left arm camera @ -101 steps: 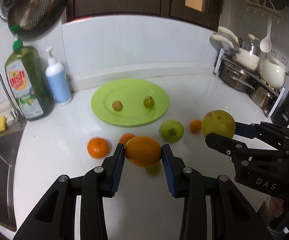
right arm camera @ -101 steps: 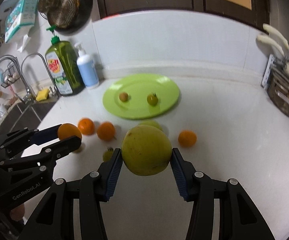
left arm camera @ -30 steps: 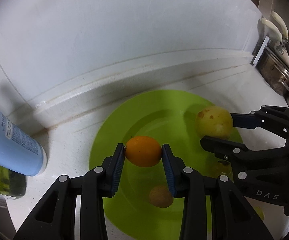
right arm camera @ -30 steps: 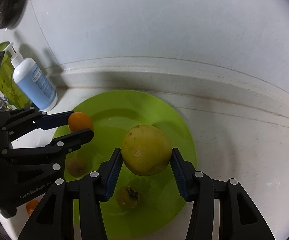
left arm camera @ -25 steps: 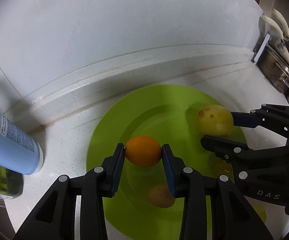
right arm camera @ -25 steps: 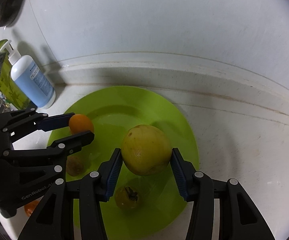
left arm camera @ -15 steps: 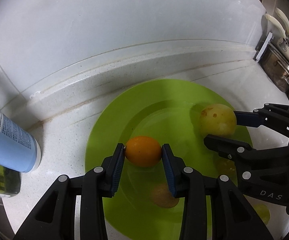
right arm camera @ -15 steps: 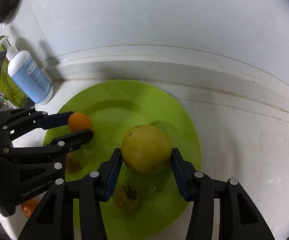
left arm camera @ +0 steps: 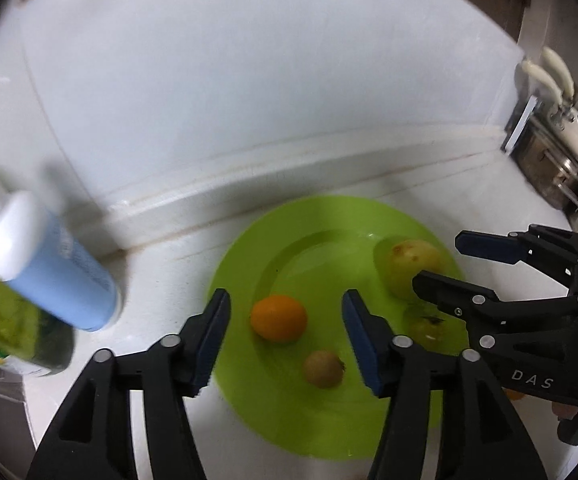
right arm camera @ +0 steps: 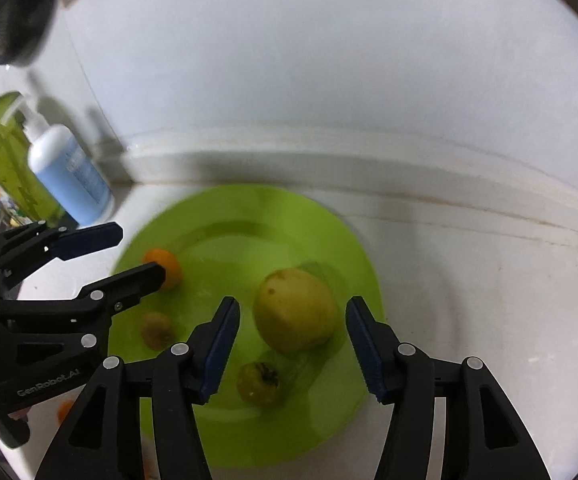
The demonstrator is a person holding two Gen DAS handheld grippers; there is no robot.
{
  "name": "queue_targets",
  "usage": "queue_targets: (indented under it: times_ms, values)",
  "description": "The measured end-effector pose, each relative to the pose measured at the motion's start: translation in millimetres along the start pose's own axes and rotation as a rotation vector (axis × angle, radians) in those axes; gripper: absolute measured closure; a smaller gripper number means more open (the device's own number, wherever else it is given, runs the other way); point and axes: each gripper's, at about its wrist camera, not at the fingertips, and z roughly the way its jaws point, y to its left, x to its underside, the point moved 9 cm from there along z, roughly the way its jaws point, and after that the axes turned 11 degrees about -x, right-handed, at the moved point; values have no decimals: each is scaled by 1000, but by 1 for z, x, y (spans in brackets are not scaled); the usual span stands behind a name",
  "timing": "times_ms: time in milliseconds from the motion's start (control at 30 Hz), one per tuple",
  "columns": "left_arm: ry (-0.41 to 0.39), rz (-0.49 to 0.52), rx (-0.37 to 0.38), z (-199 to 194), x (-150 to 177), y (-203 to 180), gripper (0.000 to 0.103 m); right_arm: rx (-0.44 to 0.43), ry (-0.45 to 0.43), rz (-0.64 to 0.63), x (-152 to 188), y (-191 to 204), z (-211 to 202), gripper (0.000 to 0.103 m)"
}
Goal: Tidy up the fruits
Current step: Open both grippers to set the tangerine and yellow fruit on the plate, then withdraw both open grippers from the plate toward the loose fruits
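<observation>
A lime green plate [left arm camera: 321,424] lies on the white counter by the back wall; it also shows in the right wrist view [right arm camera: 249,208]. My left gripper [left arm camera: 287,334] is open, and an orange [left arm camera: 278,318] rests on the plate between its fingers. My right gripper [right arm camera: 293,344] is open around a large yellow-green fruit [right arm camera: 295,310], which sits on the plate [left arm camera: 405,268]. A small brownish fruit [left arm camera: 323,369] and a small green tomato-like fruit [right arm camera: 257,384] also lie on the plate.
A blue and white pump bottle [left arm camera: 49,264] and a green dish soap bottle [right arm camera: 13,160] stand left of the plate. Stacked steel pots [left arm camera: 549,168] are at the far right. A small orange [right arm camera: 65,410] lies on the counter at the lower left.
Both grippers have opened and let go of their fruits: the orange and the large yellow-green fruit now rest on the plate. Both grippers have drawn back slightly.
</observation>
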Motion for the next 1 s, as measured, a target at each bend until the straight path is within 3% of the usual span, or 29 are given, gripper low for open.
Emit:
queue_targets:
  times_ms: [167,533,1000]
  values:
    - [-72,-14,-17,-40,4,6,38,-2,-92,-17,0,18,-37,46]
    - [-178,-61,-73,-123,42,25,24,53,-283,-72,26,51,-121,32]
    - [-226,-90,-120,-186,107,30,20,56,-316,-79,87,85,-166,32]
